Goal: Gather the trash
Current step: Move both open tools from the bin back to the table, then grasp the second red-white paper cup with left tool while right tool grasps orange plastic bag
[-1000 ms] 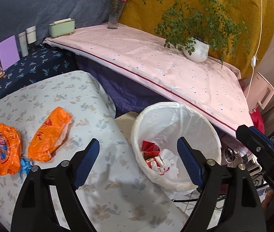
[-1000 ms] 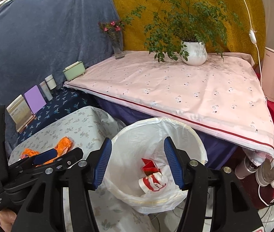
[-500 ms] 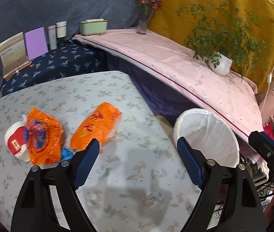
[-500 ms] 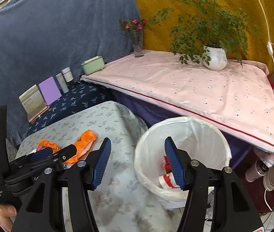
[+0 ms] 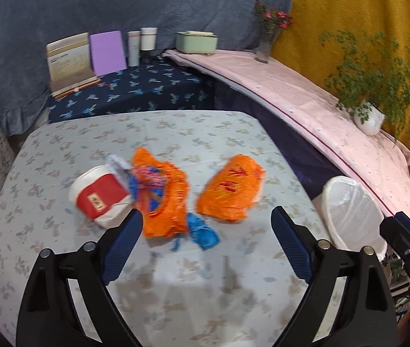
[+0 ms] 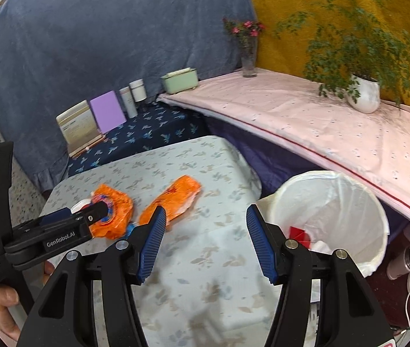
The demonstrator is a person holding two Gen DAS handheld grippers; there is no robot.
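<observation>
Left wrist view: my left hand-held gripper [image 5: 206, 231] is opening, empty.
Trash: orange wrappers [image 5: 229, 189] mid-worktop [image 5: 60, 260], dead ahead, long axis toward me.
Right hand-held gripper [image 6: 205, 240]: spread, empty, farther.

Potted plant [image 6: 364, 95], flower vase [image 6: 248, 57], purple card [image 5: 108, 52].

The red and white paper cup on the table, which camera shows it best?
Left wrist view: the paper cup lies on its side in plain sight beside an orange wrapper. In the right wrist view only a white sliver shows behind the left tongs.
</observation>
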